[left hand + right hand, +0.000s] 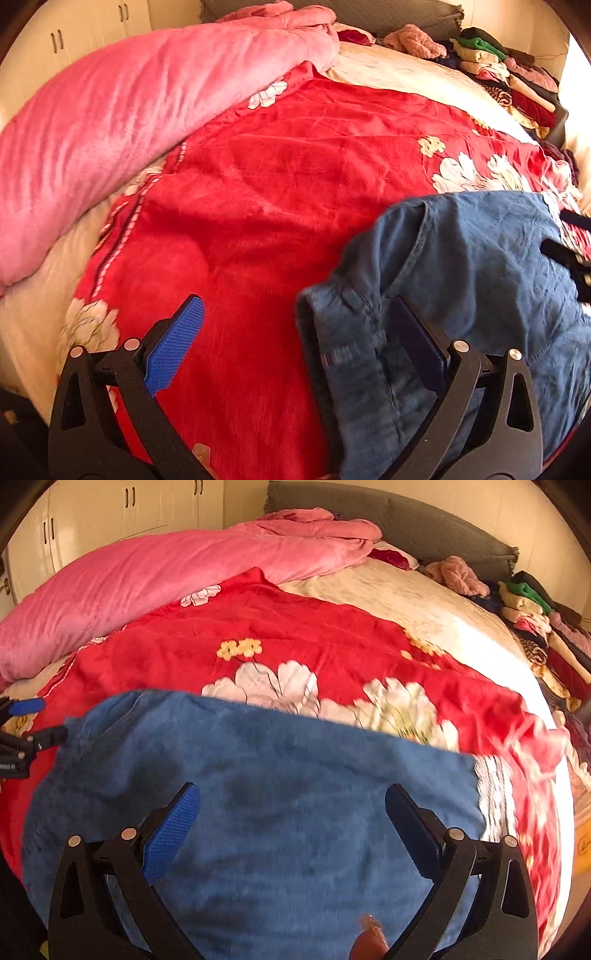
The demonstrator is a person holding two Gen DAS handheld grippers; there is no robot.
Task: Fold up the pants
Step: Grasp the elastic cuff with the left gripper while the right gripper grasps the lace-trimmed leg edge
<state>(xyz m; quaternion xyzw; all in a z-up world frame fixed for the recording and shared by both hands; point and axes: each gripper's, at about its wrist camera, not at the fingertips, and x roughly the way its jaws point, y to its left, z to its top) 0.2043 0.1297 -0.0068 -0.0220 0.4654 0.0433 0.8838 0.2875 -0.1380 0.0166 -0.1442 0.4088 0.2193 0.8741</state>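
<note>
Blue denim pants [472,266] lie on a red floral blanket [280,177], folded over into a broad flat shape. My left gripper [295,301] is open, with the pants' left edge lying between its jaws; its right finger [417,339] is over the denim and its left finger [177,339] over the blanket. In the right wrist view the pants [280,775] fill the lower frame. My right gripper [292,786] stands open just above their middle, nothing between its fingers. The left gripper [22,731] shows at the pants' left edge, and the right gripper [569,254] at the far right.
A rolled pink blanket [129,110] runs along the bed's left side. Cream sheet [399,74] covers the far part. A pile of folded clothes [509,77] sits at the far right. A grey headboard [406,513] and cream cupboards [110,513] stand behind.
</note>
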